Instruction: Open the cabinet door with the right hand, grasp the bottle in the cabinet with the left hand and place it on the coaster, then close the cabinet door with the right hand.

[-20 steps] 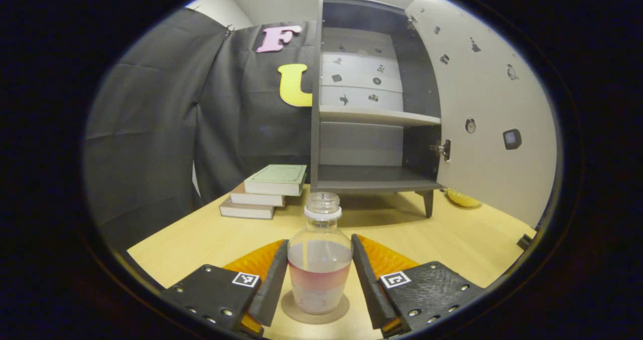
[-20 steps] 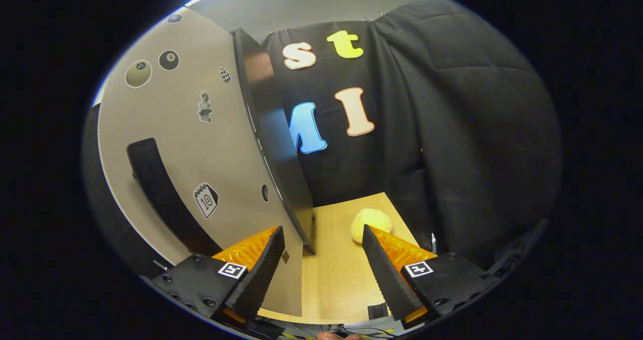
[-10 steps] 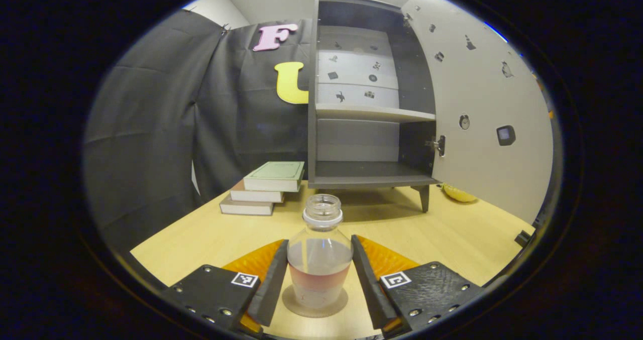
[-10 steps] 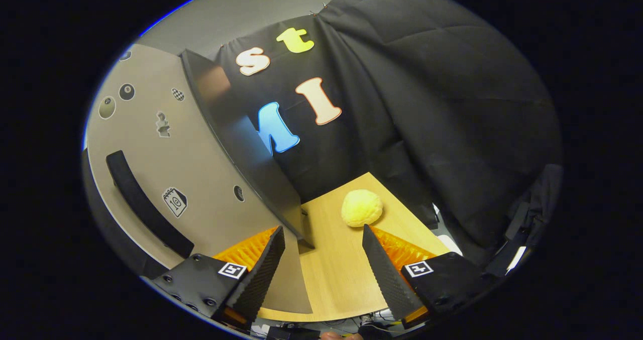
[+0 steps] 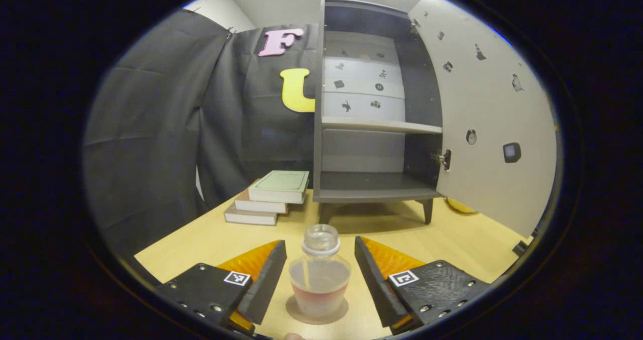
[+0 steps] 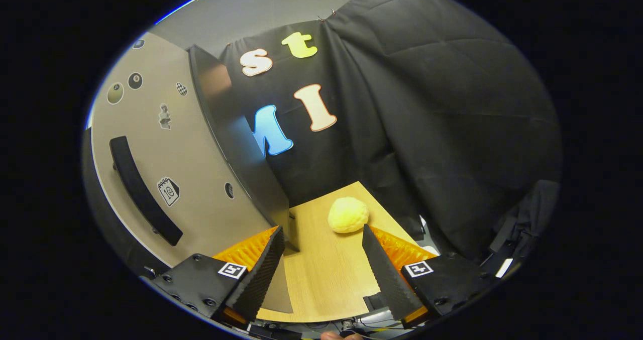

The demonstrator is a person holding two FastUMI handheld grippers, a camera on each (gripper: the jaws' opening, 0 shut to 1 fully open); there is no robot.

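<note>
Our right hand-held gripper (image 6: 321, 259) hung open and empty at the free edge of the cabinet door (image 6: 166, 179). Its left finger lay across the door's outer face, low down, while its right finger stood over bare desk (image 6: 321, 279); we could not tell whether that left finger touched the panel. From the gripper the door ran up and away to the left, its long axis upright, and its dark bar handle (image 6: 143, 189) sat further left along the same face, slanted in the fisheye. A yellow fuzzy ball (image 6: 347, 214) rested on the desk just past the fingers, clear of the door's foot.

We judged that the coming move, swinging the door shut, turned on this: the panel lay to the gripper's left, so the push had to go leftward against the outer face.

Our left hand-held gripper (image 5: 320, 274) was also open, its fingers standing apart from the bottle (image 5: 320, 279), which stood upright on the coaster (image 5: 316, 312) between them. Beyond it we saw the cabinet (image 5: 371, 119), its door swung wide at the right, shelves bare, and a stack of books (image 5: 271, 197) beside it. The right gripper was the one nearer the door.
</note>
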